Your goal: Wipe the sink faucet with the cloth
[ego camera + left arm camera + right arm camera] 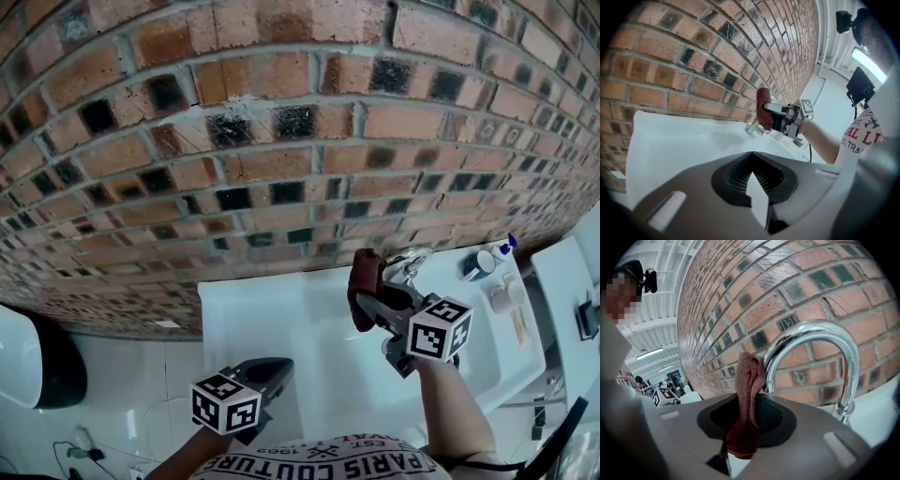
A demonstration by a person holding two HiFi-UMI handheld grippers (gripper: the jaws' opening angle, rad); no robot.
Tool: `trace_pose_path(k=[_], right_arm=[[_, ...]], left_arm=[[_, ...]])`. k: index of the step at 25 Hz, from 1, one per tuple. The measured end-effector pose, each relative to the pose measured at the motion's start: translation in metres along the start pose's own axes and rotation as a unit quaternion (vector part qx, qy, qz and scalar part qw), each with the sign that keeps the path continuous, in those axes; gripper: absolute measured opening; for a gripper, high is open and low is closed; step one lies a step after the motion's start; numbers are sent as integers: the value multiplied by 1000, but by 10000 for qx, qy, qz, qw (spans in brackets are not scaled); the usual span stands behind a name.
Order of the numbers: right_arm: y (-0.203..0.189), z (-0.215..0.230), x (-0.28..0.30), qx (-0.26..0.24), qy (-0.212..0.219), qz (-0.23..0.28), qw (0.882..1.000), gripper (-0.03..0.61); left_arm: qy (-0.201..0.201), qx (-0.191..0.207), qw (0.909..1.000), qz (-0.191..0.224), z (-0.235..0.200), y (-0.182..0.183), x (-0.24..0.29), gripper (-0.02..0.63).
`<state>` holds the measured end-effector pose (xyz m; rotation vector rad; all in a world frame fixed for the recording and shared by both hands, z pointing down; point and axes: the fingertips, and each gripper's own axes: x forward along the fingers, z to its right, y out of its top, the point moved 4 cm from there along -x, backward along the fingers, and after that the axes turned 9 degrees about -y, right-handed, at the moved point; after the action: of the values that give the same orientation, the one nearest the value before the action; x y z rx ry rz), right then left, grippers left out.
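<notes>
A curved chrome faucet (820,333) rises at the back of the white sink (281,319), against a brick wall. My right gripper (745,427) is shut on a dark red cloth (747,394), whose upper fold touches the faucet's spout end. In the head view the cloth (364,281) sits just left of the faucet (408,264), with the right gripper (375,302) behind it. My left gripper (270,373) hangs low over the sink's front left edge, well away from the faucet. Its jaws are shut with nothing between them (754,187). From there the cloth (763,108) and faucet (754,127) show far off.
On the sink's right ledge stand a cup (478,264), a blue-capped bottle (508,246) and small toiletries (503,295). A white counter (562,277) lies further right. A dark rounded fixture (42,361) stands on the tiled floor at the left, with cables near it.
</notes>
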<state>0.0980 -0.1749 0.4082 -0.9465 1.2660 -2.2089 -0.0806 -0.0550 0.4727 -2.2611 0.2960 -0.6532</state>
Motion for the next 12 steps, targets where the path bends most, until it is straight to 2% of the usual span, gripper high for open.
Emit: trace_pose_path(k=[12], right_arm=[[18,1,-13,-18,-56,243,9997,92]], left_arm=[[-7,39,10000,7,5,0,0,5]])
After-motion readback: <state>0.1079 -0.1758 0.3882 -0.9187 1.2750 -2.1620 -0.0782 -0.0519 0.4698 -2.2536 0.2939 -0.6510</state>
